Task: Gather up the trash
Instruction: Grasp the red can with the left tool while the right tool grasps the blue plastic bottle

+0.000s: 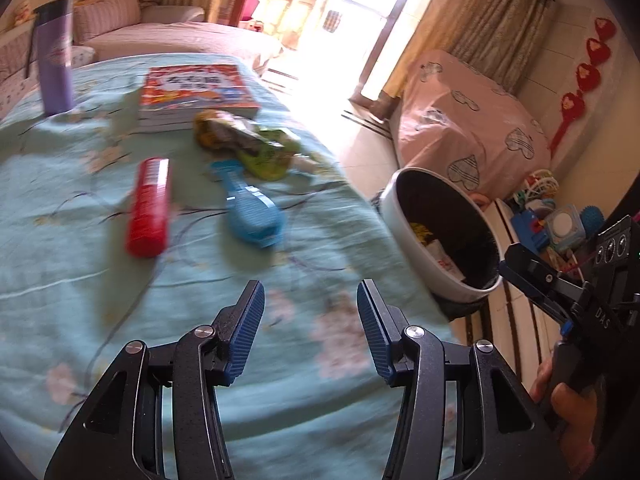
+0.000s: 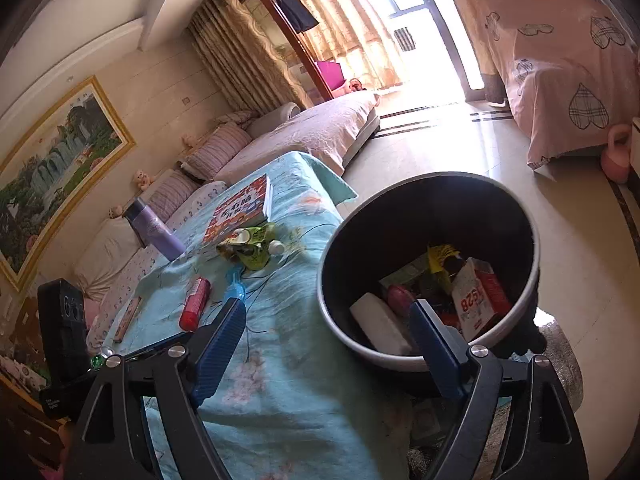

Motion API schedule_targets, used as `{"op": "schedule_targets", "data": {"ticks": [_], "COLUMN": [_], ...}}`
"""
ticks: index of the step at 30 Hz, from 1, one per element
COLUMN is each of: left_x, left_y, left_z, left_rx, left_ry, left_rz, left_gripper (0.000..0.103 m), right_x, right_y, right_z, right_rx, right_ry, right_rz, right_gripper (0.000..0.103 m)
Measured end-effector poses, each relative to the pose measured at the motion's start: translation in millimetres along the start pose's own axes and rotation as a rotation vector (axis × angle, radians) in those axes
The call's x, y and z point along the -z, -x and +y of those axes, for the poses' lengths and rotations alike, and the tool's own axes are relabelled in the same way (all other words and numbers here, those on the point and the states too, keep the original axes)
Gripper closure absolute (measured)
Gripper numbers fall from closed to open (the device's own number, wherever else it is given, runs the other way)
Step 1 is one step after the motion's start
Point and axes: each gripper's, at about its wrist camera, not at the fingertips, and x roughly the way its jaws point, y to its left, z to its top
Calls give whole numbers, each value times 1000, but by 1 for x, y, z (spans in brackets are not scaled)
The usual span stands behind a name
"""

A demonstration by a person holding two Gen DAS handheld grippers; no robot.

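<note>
Both tools are released and carry nothing: the left gripper (image 1: 310, 328) hovers over the near part of the table with its ribbed blue pads apart, and the right gripper (image 2: 328, 344) hangs spread above the round, dark-lined trash bin (image 2: 528, 280) just off the table's right edge, probably placed there for short drops. Cartons and wrappers already lie inside. The remaining trash, crumpled green-yellow snack wrappers (image 1: 256, 146), sits farther back on the soft, wrinkled teal floral cloth (image 1: 80, 280), touching a glossy book (image 1: 196, 88), with a red tube (image 1: 149, 206) and a blue plastic brush (image 1: 252, 212) nearer.
</note>
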Motion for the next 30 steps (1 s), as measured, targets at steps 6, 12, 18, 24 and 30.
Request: {"op": "schedule_targets", "data": {"ticks": [6, 12, 18, 24, 30], "left_x": [11, 15, 13, 5, -2], "left_y": [18, 29, 31, 24, 17], "left_z": [43, 72, 89, 98, 108], "left_rx": [-64, -122, -141, -139, -140], "left_ry": [51, 76, 80, 81, 91], "left_rz": [-18, -27, -7, 4, 18], "left_gripper": [54, 50, 50, 49, 49], "right_x": [16, 27, 28, 25, 20], "right_y": [-22, -42, -64, -91, -125], "right_z": [33, 61, 75, 89, 106], "right_rx": [-38, -51, -58, -62, -63], "right_ry": [33, 88, 120, 193, 297], "right_rz": [60, 102, 133, 166, 236], "right_gripper": [18, 18, 18, 18, 27]}}
